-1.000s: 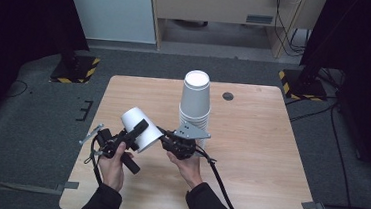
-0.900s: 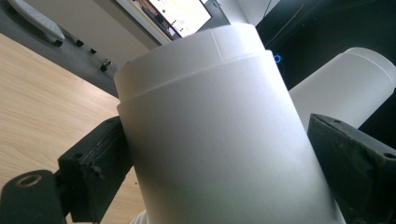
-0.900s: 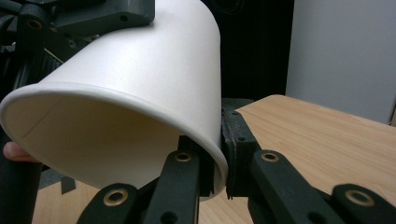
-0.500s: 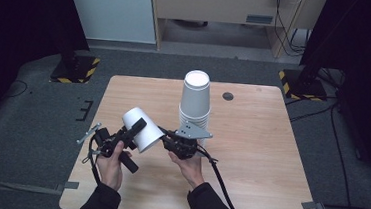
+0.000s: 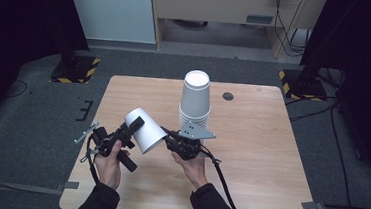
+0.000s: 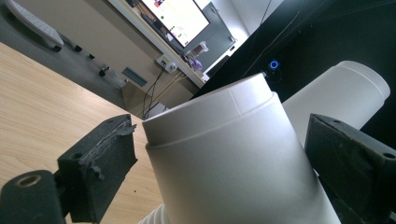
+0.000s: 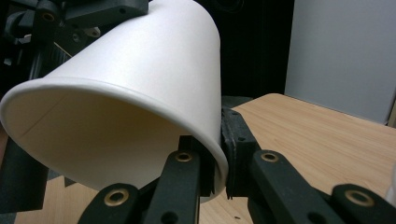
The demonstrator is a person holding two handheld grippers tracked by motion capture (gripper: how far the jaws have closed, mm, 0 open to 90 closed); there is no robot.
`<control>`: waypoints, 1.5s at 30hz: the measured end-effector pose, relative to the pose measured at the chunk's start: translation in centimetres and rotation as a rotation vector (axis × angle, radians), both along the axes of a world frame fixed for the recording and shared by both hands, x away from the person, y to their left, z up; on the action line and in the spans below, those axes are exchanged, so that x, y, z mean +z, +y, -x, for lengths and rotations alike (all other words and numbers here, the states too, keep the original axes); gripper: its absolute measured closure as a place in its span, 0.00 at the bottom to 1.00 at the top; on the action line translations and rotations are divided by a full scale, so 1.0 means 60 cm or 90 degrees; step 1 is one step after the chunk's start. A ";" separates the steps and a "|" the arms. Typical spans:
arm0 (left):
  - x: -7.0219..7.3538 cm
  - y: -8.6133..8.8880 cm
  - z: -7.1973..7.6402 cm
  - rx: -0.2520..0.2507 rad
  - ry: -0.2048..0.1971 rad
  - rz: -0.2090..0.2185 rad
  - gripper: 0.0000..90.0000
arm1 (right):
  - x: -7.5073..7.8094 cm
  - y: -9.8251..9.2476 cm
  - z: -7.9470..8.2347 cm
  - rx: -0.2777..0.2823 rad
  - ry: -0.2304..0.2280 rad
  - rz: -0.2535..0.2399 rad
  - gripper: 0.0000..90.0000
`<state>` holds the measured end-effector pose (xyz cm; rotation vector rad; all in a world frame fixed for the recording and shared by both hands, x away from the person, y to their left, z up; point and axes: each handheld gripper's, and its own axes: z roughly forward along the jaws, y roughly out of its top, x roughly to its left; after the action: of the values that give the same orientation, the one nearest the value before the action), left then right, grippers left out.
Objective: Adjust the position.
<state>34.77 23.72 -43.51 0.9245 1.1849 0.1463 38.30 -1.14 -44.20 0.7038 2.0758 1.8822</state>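
Here we have a single white paper cup (image 5: 144,130) held in the air above the near left part of the tabletop (image 5: 269,156), tipped on its side with its base toward the left hand and its open mouth toward the right. Beside it, a stack of the same cups (image 5: 195,100) stands upside down near the middle of the tabletop, just beyond the right hand.

We judge the cup to be very light and thin-walled: it will crush or go oval under a firm squeeze, and its smooth side gives little friction. The rolled rim and the stepped band near the base are its stiffest parts, so those are the places we would take hold of, and gently.

The right tool (image 7: 218,154) is closed nearly all the way, pinching the rim wall of the cup (image 7: 140,79), one pad inside the mouth and the other outside. The left tool (image 6: 224,154) straddles the cup (image 6: 233,158) near its base; in the left gripper view its pads stand to either side of the wall, with a visible gap on the left side, so we cannot tell whether it truly presses on the cup. If it does not, the cup hangs by the rim pinch alone, and a twist there could crease the paper.
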 end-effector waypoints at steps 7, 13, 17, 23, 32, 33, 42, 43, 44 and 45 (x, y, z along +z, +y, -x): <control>0.000 0.006 -0.001 0.009 0.003 0.006 0.09 | -0.002 0.000 0.001 0.004 0.001 0.001 0.94; -0.001 0.011 -0.002 0.013 0.004 0.007 0.09 | -0.004 -0.003 0.000 0.003 0.005 0.000 0.94; -0.001 0.013 -0.002 0.015 0.004 0.007 0.10 | -0.006 -0.008 0.001 0.001 0.008 -0.001 0.94; 0.000 0.021 -0.003 0.028 0.002 0.006 0.10 | -0.007 -0.016 0.002 -0.002 0.011 -0.003 0.94; 0.003 0.038 -0.003 0.052 -0.006 -0.005 0.11 | -0.006 -0.026 0.008 -0.002 0.010 0.003 0.94; 0.002 0.040 -0.003 0.056 -0.006 -0.009 0.11 | -0.005 -0.027 0.008 0.000 0.010 0.003 0.94; -0.005 0.051 -0.006 0.076 0.004 -0.039 0.12 | 0.000 -0.037 0.017 0.007 0.016 0.013 0.94; -0.007 0.052 -0.007 0.077 0.005 -0.047 0.13 | 0.001 -0.039 0.018 0.008 0.015 0.016 0.94; -0.009 0.053 -0.007 0.078 0.007 -0.053 0.13 | 0.002 -0.041 0.019 0.009 0.016 0.017 0.94; -0.010 0.054 -0.008 0.079 0.010 -0.060 0.13 | 0.003 -0.043 0.021 0.011 0.014 0.021 0.94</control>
<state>35.24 26.99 -44.12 0.9353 1.2591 0.2978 37.06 -3.70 -44.01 0.7038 2.1270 1.8532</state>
